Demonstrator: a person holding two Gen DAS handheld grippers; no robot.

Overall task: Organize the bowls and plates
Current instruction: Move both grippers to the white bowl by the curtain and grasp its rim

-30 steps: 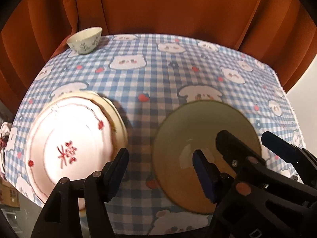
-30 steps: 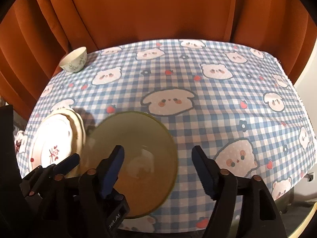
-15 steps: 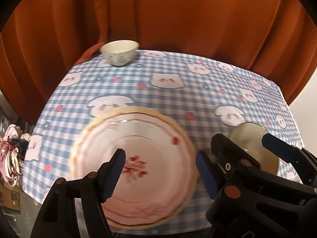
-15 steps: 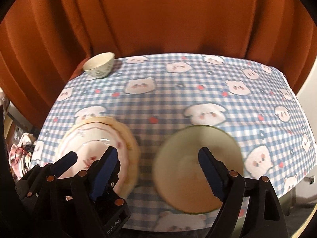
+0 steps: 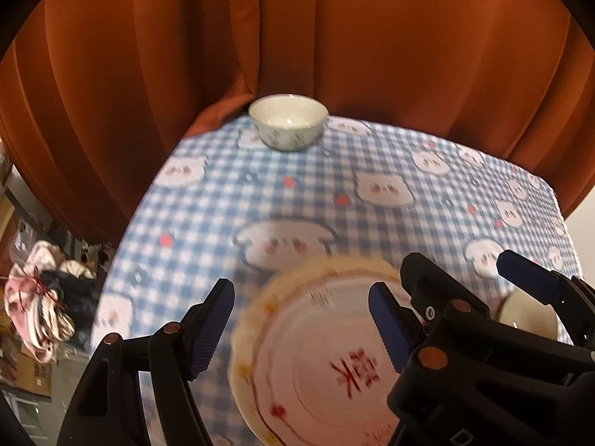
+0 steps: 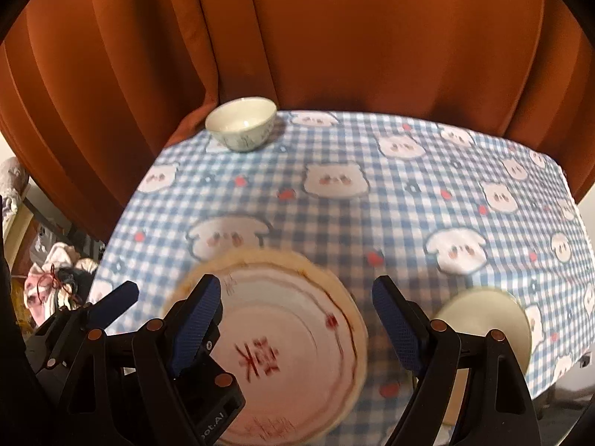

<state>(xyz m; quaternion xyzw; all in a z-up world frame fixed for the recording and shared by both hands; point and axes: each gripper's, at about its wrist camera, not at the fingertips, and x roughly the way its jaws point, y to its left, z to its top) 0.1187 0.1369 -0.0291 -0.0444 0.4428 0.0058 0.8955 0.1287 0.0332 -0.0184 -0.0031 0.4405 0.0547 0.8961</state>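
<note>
The left gripper (image 5: 301, 329) hangs over the table with its jaws wide apart and nothing between the pads; they have just been opening. The right gripper (image 6: 297, 325) is beside it, jaws equally wide and empty, also just opened further. Below and between the right gripper's fingers lies a stack of 2 plates (image 6: 297, 356), a white plate with a red character on top of a yellowish plate whose rim shows around it. From the left gripper the same stack sits under its right finger. Just right of the right gripper rests a pale green bowl (image 6: 483, 316). Far ahead of both grippers, at the table's back edge, stands a small bowl (image 5: 288, 120) against an orange curtain (image 5: 334, 37). A blue checked cloth (image 6: 409, 215) with bear faces covers the table.
</note>
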